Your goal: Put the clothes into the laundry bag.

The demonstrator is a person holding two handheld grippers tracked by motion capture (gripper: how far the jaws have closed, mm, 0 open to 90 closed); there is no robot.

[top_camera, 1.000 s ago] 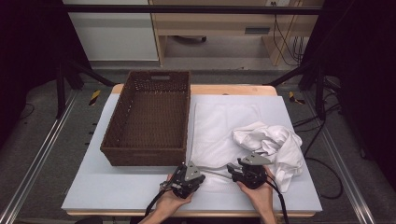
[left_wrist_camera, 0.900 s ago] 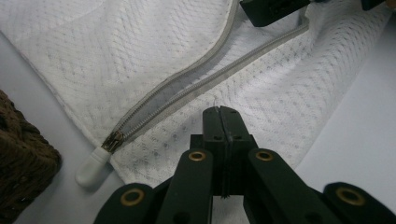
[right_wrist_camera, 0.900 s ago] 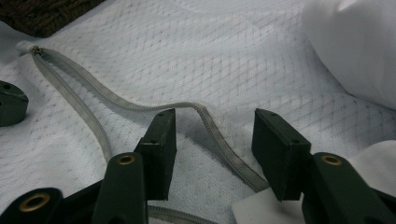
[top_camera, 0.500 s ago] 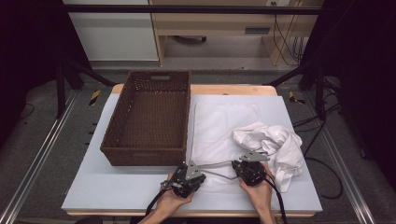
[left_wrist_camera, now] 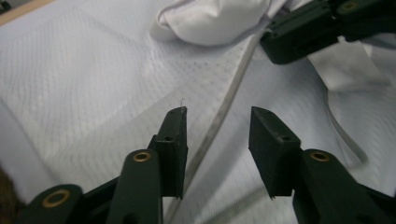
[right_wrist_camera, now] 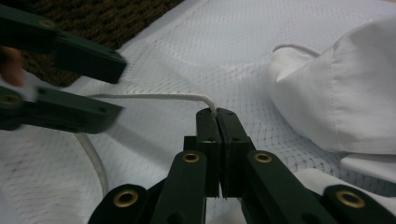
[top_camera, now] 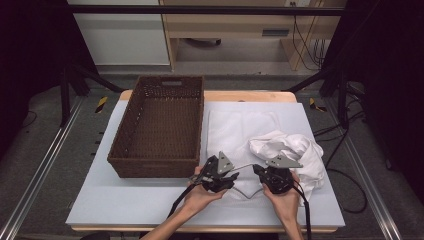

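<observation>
A white mesh bag [top_camera: 240,125] lies flat on the table, and a crumpled white garment [top_camera: 295,147] rests on its right part. A thin white cord [top_camera: 245,166] runs between the two grippers near the front edge. My right gripper [right_wrist_camera: 215,112] is shut on the end of the cord [right_wrist_camera: 154,96]. My left gripper [left_wrist_camera: 217,116] has just been opening. The cord [left_wrist_camera: 233,88] passes between its parted jaws, and neither pad presses on it. In the high view the left gripper [top_camera: 234,173] faces the right gripper [top_camera: 256,171] a short way apart.
A dark brown wicker basket [top_camera: 160,167] stands empty on the left half of the pale blue table [top_camera: 125,200], close to the left hand. Black cables trail from both grippers toward the front edge. The garment [right_wrist_camera: 355,93] lies just right of the right gripper.
The left gripper has lifted and swung a little to the left, and its jaws have parted. The right gripper has risen slightly and stays closed on the cord.
</observation>
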